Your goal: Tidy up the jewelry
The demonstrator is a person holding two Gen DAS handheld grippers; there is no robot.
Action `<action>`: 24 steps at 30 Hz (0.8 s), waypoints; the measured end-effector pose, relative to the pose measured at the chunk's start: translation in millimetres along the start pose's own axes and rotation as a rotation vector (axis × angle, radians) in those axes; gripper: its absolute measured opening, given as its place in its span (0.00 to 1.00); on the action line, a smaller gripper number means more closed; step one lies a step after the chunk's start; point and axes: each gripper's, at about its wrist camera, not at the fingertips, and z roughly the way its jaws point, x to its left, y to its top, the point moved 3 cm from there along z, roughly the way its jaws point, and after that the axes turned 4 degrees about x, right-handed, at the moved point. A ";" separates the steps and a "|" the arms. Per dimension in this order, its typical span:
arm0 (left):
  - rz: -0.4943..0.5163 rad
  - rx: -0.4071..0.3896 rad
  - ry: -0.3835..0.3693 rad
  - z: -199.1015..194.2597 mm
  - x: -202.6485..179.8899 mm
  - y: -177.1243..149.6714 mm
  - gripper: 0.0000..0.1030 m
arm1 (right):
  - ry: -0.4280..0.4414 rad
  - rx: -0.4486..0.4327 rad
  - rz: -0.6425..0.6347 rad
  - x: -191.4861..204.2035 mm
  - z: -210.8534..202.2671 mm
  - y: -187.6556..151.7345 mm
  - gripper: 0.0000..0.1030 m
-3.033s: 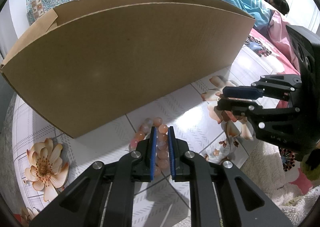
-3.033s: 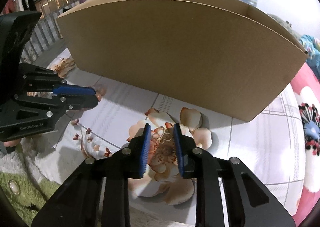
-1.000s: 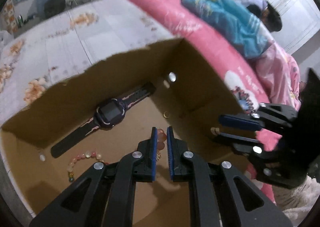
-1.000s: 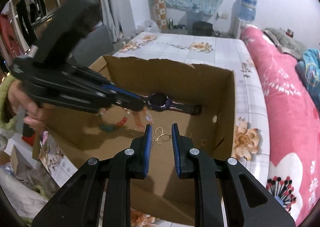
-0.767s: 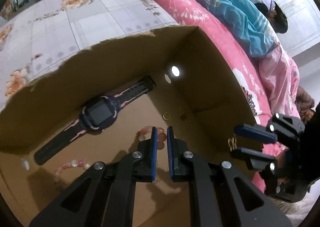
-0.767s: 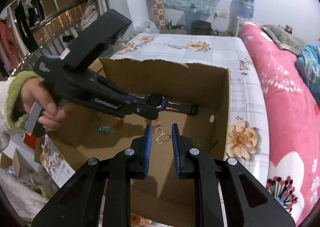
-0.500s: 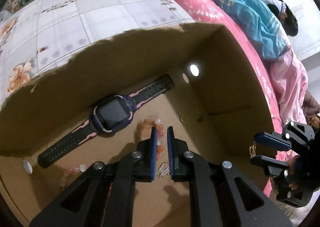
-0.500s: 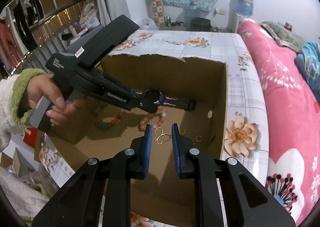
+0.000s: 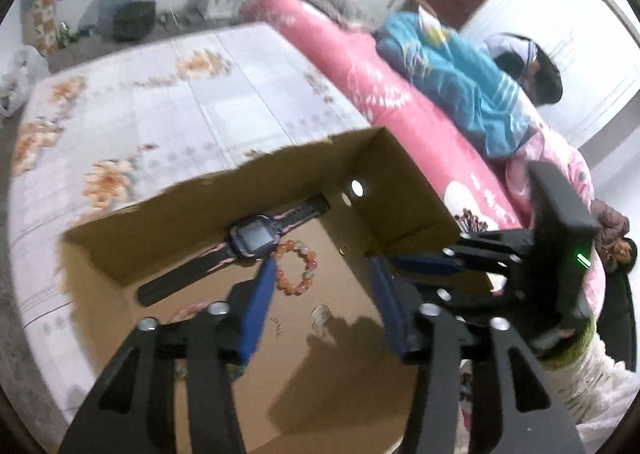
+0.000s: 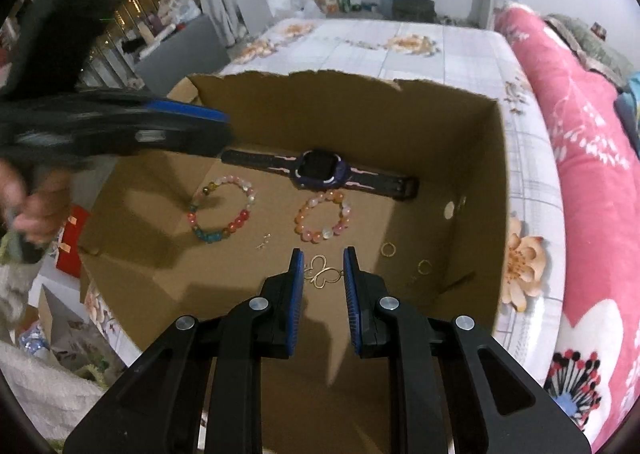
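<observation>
Left claw [image 9: 320,294] just spread, empty, above box [image 10: 496,174] rim; right claw [image 10: 323,274] clamping butterfly charm [image 10: 322,274] (mid-box).

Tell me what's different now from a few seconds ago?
The left hand-held gripper carried the pink bead bracelet from the mat into the cardboard box; its jaws have just been opening, and it lies there free. The right hand-held gripper stays clamped on the gold butterfly chain. Watch unmoved.
</observation>
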 end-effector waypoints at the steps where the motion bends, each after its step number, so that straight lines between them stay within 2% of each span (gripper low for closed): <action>1: 0.006 -0.026 0.019 -10.1 -0.1 -5.9 0.54 | -0.007 0.005 0.004 -0.4 2.4 2.0 0.18; 5: 0.005 -0.122 0.080 -43.1 3.4 -29.4 0.69 | -0.018 0.003 0.022 -1.3 3.7 4.2 0.20; 11: -0.052 -0.192 0.120 -69.1 15.2 -61.6 0.76 | -0.041 -0.026 0.049 -1.4 -7.4 2.5 0.21; 14: -0.077 -0.217 0.131 -76.5 20.2 -76.4 0.79 | -0.051 -0.069 0.072 -3.2 -22.6 -1.0 0.22; 18: -0.135 -0.262 0.131 -86.2 30.1 -98.5 0.83 | -0.082 -0.161 0.129 -12.7 -54.2 -12.6 0.30; 19: -0.154 -0.269 0.128 -85.8 32.6 -104.6 0.83 | -0.085 -0.191 0.152 -17.0 -64.0 -17.5 0.34; 22: -0.207 -0.253 0.108 -77.4 42.0 -121.4 0.84 | -0.097 -0.252 0.246 -37.2 -81.1 -33.6 0.46; 24: -0.234 -0.227 0.103 -67.5 46.8 -130.0 0.84 | -0.080 -0.251 0.324 -54.7 -80.4 -45.4 0.49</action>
